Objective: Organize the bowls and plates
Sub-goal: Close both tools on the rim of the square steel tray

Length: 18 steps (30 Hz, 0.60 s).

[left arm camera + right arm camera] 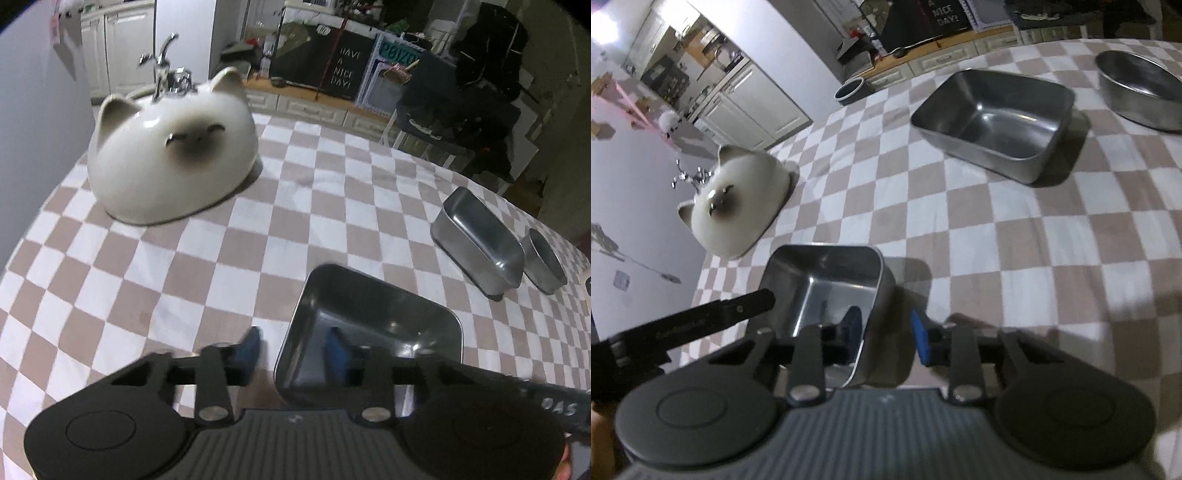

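A small square steel tray [369,332] sits at the near edge of the checkered tablecloth [221,266]. The left gripper [291,354] straddles its left wall and the right gripper [886,332] its right wall, jaws narrow; whether the pads touch is unclear. Only the right view shows the larger steel tray [993,125]. An upturned cat-shaped bowl [170,158] rests well apart.

The near rim of the small square metal tray [369,332] lay hidden behind the body of the left gripper [291,354] in the left wrist view, so whether the blue pads [336,354] pressed its wall could not be told. At the right edge, the small round metal cup [546,262] was partly covered by the oblong metal tin [480,240] in front of it. In the right wrist view, the oval metal dish [1141,88] was cut off by the right edge, and the right gripper [886,332] hid the tray's near corner.
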Tool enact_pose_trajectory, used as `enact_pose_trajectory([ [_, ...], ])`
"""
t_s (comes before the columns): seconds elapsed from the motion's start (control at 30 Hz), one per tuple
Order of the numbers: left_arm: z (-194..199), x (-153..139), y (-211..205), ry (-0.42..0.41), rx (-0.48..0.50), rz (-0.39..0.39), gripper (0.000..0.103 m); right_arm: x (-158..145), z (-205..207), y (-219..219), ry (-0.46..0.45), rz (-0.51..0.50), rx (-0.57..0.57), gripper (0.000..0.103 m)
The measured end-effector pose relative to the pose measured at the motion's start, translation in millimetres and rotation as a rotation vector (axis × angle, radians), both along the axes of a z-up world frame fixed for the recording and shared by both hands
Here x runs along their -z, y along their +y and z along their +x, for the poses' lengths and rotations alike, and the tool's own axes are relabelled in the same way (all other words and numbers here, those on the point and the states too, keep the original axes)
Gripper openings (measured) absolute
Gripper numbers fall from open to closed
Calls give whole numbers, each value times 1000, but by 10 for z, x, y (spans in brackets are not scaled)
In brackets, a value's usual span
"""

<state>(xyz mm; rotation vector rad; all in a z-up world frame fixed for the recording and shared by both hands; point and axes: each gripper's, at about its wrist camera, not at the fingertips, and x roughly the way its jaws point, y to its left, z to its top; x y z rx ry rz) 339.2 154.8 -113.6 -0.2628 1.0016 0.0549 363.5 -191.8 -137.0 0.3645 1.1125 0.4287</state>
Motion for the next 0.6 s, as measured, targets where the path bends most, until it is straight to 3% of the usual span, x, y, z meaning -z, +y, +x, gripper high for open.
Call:
enact_pose_trajectory([
  [0.03,4,4,7,3,0,-8,22,23,10,46,-1,-2,-9,23],
  [0.1,1,-2,5,4,3,-2,20,36,18,136,-17,-23,-26,15],
  [0.2,-13,0,5,7,14,-1,20,10,13,205,-61,-65,-56,14],
  [0.33,-35,-78,-2,-23,16,-45,17,-22,33,135,-62,-42,-36,13],
  [0.6,-237,-502,-402,-144,86,-125,17,-404,-93,-352,-144,-23,33,12],
])
